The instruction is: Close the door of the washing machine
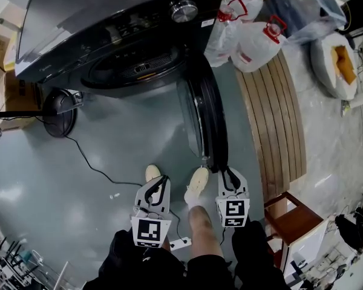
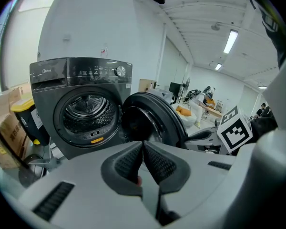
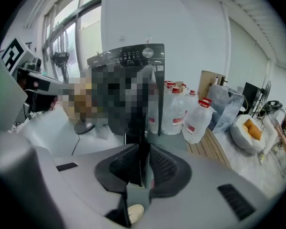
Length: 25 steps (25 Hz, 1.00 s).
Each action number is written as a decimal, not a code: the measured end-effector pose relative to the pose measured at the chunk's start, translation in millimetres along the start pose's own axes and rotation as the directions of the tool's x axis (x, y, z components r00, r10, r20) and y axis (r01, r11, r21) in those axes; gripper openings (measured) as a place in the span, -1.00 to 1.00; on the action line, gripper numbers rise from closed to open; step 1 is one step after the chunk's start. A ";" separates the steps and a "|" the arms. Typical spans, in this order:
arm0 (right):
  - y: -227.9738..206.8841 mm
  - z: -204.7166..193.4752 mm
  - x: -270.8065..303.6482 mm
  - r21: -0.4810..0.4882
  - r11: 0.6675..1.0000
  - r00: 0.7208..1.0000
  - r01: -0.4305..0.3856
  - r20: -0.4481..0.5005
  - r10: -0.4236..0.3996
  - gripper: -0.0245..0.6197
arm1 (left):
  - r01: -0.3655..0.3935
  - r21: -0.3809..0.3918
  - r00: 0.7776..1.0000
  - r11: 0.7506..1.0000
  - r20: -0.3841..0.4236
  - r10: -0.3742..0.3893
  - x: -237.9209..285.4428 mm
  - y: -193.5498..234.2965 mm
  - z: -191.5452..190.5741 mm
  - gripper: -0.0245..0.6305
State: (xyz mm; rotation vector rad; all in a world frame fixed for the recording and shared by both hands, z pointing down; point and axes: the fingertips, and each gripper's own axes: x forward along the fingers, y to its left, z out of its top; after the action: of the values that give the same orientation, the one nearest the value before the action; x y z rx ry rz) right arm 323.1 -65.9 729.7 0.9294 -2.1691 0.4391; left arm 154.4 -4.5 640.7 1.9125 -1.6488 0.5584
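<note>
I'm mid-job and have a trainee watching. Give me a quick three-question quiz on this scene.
1. True or false: the door of the washing machine is already closed.
2. Which hand-held gripper has the door's edge between its jaws? A) left B) right C) neither
3. Fill in: the jugs beside the machine have ___ caps.

Key
1. False. The door stands wide open.
2. B. The right hand-held gripper is closed on the door's edge. The left hand-held gripper is shut and empty.
3. Red.
</note>
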 end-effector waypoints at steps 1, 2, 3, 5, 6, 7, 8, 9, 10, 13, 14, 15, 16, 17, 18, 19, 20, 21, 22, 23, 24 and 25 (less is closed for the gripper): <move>2.0 0.3 0.4 -0.003 1.000 1.000 -0.002 0.000 0.002 -0.68 | -0.003 -0.004 1.000 1.000 0.002 0.003 -1.4 1.8 -0.8 -0.84; 4.0 0.7 0.7 -0.005 1.000 1.000 -0.005 -0.001 0.005 -0.68 | -0.006 -0.007 1.000 1.000 0.006 0.006 -2.8 3.3 -1.6 -0.84; 6.4 1.2 0.8 -0.007 1.000 1.000 -0.008 -0.001 0.008 -0.68 | -0.009 -0.011 1.000 1.000 0.008 0.009 -4.4 4.8 -2.4 -0.84; 13.2 1.9 1.1 -0.011 1.000 1.000 -0.014 -0.003 0.014 -0.67 | -0.014 -0.019 1.000 1.000 0.009 0.014 -8.0 9.0 -4.8 -0.84; 17.6 2.4 1.5 -0.012 1.000 1.000 -0.018 -0.005 0.018 -0.67 | -0.017 -0.022 1.000 1.000 0.008 0.017 -9.8 11.7 -6.4 -0.84; 22.1 2.9 2.1 -0.014 1.000 1.000 -0.023 -0.007 0.023 -0.67 | -0.020 -0.025 1.000 0.999 0.008 0.021 -11.6 14.4 -7.9 -0.84; 26.6 3.5 3.1 -0.016 0.999 1.000 -0.029 -0.008 0.029 -0.67 | -0.024 -0.028 1.000 0.999 0.009 0.025 -13.3 16.9 -9.1 -0.84; 30.9 4.3 4.1 -0.017 0.999 0.999 -0.035 -0.007 0.035 -0.66 | -0.028 -0.031 1.000 0.999 0.011 0.029 -15.1 19.2 -10.1 -0.84; 35.2 5.3 5.1 -0.018 0.999 0.999 -0.041 -0.004 0.041 -0.66 | -0.032 -0.034 0.999 0.999 0.013 0.032 -17.0 21.4 -11.1 -0.84; 49.8 6.4 7.7 -0.021 0.998 0.998 -0.056 -0.007 0.056 -0.65 | -0.042 -0.039 0.999 0.998 0.013 0.042 -23.7 30.3 -15.3 -0.84; 54.8 6.8 8.7 -0.019 0.998 0.998 -0.059 -0.010 0.059 -0.64 | -0.046 -0.041 0.999 0.998 0.012 0.047 -26.1 34.2 -16.5 -0.84; 59.6 7.8 9.9 -0.017 0.998 0.998 -0.063 -0.011 0.063 -0.64 | -0.051 -0.042 0.999 0.998 0.013 0.052 -28.4 37.9 -17.4 -0.84; 64.1 9.2 11.1 -0.013 0.998 0.998 -0.068 -0.010 0.068 -0.64 | -0.056 -0.044 0.998 0.997 0.014 0.056 -30.7 41.2 -17.8 -0.84; 68.3 10.5 12.1 -0.011 0.997 0.997 -0.071 -0.008 0.071 -0.63 | -0.060 -0.046 0.998 0.997 0.015 0.060 -32.9 44.0 -18.1 -0.84; 72.4 11.6 13.0 -0.008 0.997 0.997 -0.072 -0.007 0.072 -0.63 | -0.063 -0.048 0.998 0.997 0.016 0.064 -35.2 47.0 -18.8 -0.84; 77.0 12.4 13.8 -0.005 0.997 0.997 -0.070 -0.007 0.070 -0.63 | -0.066 -0.051 0.998 0.997 0.017 0.067 -37.7 50.6 -20.1 -0.84; 82.1 13.3 14.9 -0.001 0.998 0.998 -0.069 -0.008 0.069 -0.63 | -0.070 -0.054 0.997 0.996 0.017 0.071 -40.2 55.2 -21.7 -0.84; 87.7 14.4 16.3 0.003 0.998 0.998 -0.069 -0.009 0.069 -0.62 | -0.074 -0.057 0.997 0.996 0.016 0.075 -42.8 60.4 -23.6 -0.84; 93.1 16.0 17.8 0.005 0.997 0.997 -0.072 -0.009 0.072 -0.62 | -0.077 -0.061 0.997 0.995 0.015 0.078 -45.1 65.4 -25.5 -0.84; 98.0 17.7 19.4 0.004 0.997 0.997 -0.076 -0.009 0.076 -0.62 | -0.081 -0.066 0.997 0.995 0.015 0.082 -47.1 69.8 -27.1 -0.84; 102.5 19.6 20.9 0.002 0.997 0.997 -0.081 -0.008 0.081 -0.61 | -0.084 -0.070 0.996 0.994 0.015 0.085 -48.7 73.5 -28.4 -0.84; 107.0 21.2 22.4 -0.002 0.996 0.996 -0.086 -0.007 0.086 -0.61 | -0.086 -0.074 0.996 0.994 0.016 0.087 -50.4 76.8 -29.6 -0.84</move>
State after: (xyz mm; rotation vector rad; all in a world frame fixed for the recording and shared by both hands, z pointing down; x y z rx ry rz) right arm 223.8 -15.5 729.0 0.8344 -2.2089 0.4809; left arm 71.8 45.3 641.8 1.8063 -1.7472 0.5082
